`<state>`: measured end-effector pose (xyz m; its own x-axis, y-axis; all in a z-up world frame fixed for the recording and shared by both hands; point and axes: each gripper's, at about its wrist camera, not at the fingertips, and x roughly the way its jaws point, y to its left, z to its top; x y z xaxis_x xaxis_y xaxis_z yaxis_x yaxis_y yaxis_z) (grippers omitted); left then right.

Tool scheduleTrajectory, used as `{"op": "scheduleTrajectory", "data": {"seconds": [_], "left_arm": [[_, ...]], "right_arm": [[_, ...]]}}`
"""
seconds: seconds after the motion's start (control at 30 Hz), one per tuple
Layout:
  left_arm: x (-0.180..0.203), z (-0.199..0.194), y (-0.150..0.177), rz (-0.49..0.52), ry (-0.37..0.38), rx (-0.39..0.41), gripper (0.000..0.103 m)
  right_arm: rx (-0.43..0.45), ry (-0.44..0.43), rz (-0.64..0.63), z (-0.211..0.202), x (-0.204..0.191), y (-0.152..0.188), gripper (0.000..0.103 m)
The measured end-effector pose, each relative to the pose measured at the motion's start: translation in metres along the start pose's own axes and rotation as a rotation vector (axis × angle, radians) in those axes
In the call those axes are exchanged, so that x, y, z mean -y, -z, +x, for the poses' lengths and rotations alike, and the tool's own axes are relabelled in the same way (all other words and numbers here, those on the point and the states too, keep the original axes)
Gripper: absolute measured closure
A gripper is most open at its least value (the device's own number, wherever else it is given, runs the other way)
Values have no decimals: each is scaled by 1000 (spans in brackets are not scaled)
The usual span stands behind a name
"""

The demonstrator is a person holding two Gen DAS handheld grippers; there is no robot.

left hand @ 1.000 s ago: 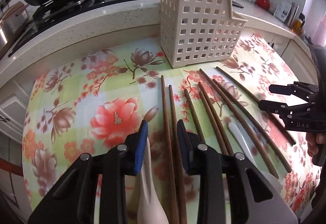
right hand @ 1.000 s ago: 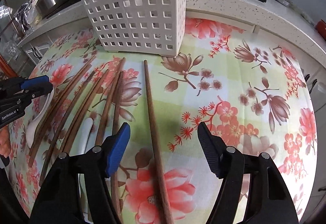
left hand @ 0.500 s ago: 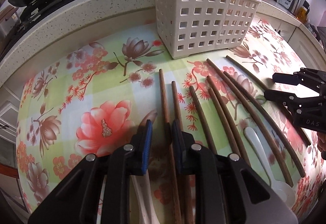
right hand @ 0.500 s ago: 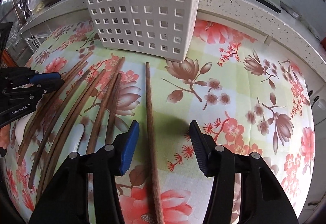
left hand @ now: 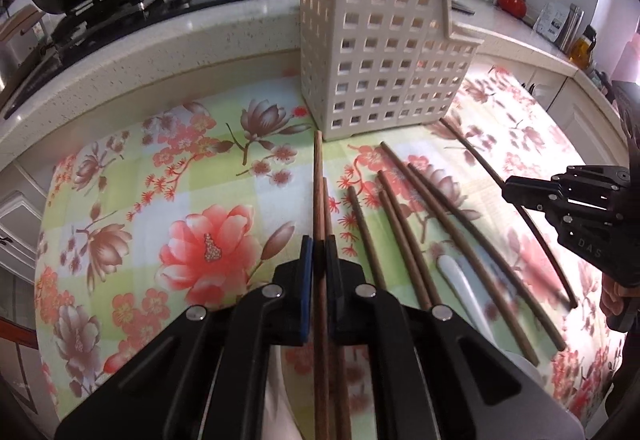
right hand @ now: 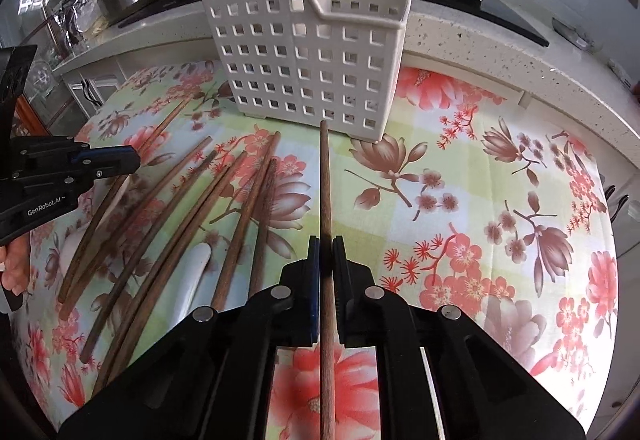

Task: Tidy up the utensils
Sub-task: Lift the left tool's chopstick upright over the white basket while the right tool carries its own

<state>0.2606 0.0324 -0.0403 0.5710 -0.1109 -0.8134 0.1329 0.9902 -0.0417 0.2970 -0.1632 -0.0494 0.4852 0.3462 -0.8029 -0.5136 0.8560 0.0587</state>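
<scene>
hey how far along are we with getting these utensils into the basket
Nothing looks done: no utensil shows inside the white perforated caddy. In hand: the left gripper and the right gripper are each shut on one chopstick. Left: the other chopsticks and a white spoon on the floral tablecloth.

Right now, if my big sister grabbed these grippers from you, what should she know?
Left gripper: shut on a brown chopstick, with a second stick close beside it.
Right gripper: shut on another chopstick that points at the white basket.
On the flowered cloth: loose chopsticks and a white spoon.
Done: both sticks gripped. No utensil shows in the basket.
Left: drop both sticks into the basket, then collect the rest.
</scene>
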Motion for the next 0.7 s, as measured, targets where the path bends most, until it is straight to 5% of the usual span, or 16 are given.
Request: {"op": "scheduleTrajectory", "data": {"seconds": [0.37, 0.7], "left_arm": [[15, -112, 17, -1, -16, 189, 97], [29, -176, 10, 7, -33, 303, 97]], "right_arm": [[151, -13, 5, -109, -14, 11, 93], [212, -6, 28, -156, -10, 18, 94]]}}
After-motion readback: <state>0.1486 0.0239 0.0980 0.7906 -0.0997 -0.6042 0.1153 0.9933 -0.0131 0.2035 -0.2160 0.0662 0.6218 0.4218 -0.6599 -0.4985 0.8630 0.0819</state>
